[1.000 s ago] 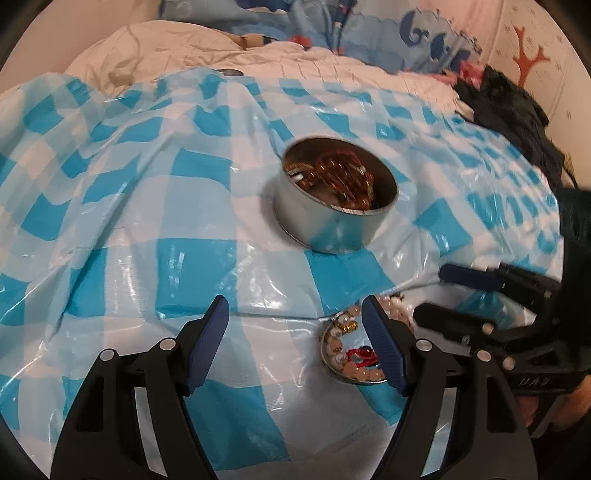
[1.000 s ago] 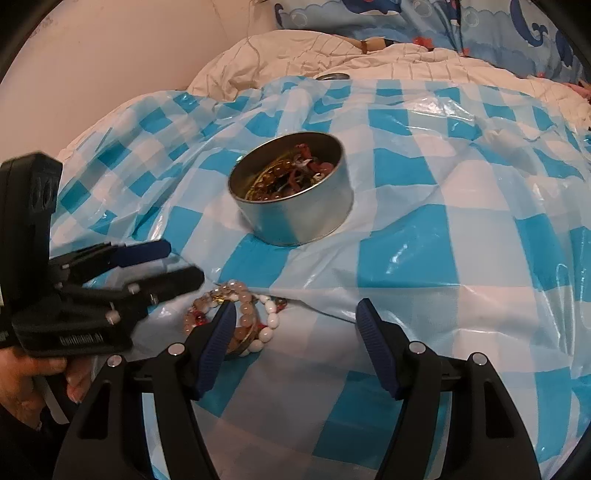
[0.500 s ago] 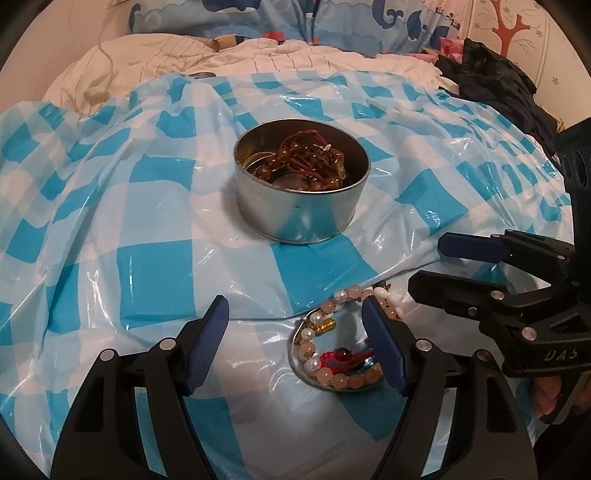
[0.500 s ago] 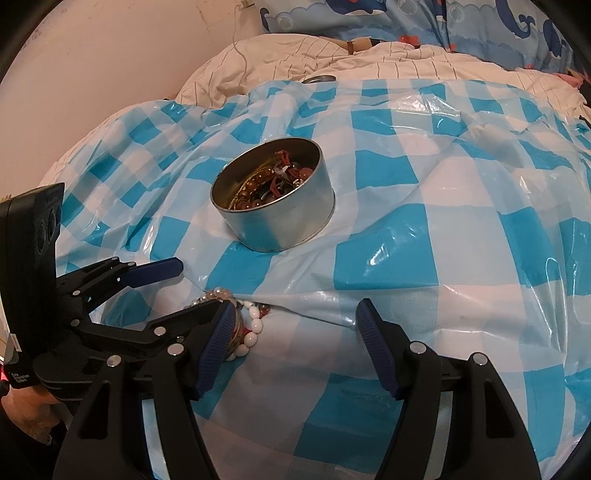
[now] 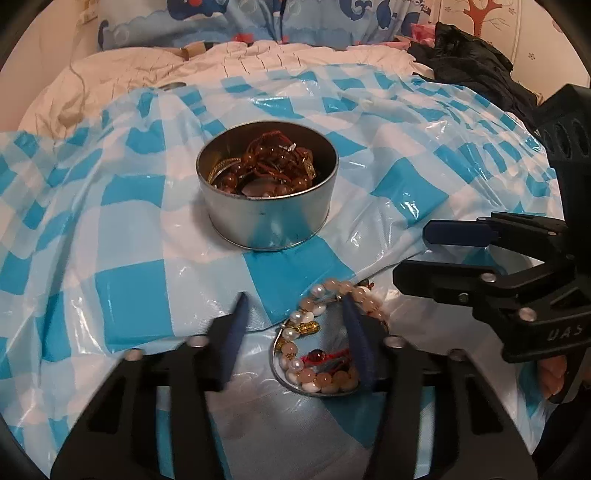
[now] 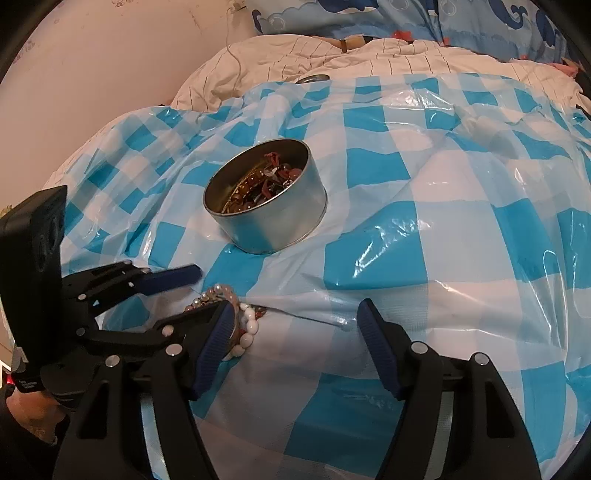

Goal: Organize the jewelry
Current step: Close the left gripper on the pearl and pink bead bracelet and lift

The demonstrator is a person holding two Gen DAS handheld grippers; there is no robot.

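A round silver tin point(image 5: 269, 218) holding brown bead jewelry stands on the checked sheet. In front of it a shallow metal lid point(image 5: 275, 365) carries a pearl and pink bead bracelet point(image 5: 332, 287) and a red cord piece. My left gripper point(image 5: 293, 306) hangs over the lid with its jaws closing. The bracelet's left part lies between the jaws, and the right finger crosses over the lid; the pads are not pressing on anything. In the right wrist view the left gripper point(image 6: 207, 291) straddles the bracelet point(image 6: 245, 321). My right gripper point(image 6: 295, 308) is open and holds nothing, just right of the lid.
A crinkled blue-and-white checked plastic sheet point(image 5: 129, 288) covers a bed. Behind it lie a white quilt point(image 5: 258, 55), a blue whale-print pillow point(image 6: 369, 14) and black clothing point(image 5: 476, 62) at back right. A small round metal piece point(image 6: 314, 78) sits at the sheet's far edge.
The left gripper's jaws have narrowed and it has shifted toward the lid, so the bracelet now sits between its fingers. The right gripper has stayed almost still.
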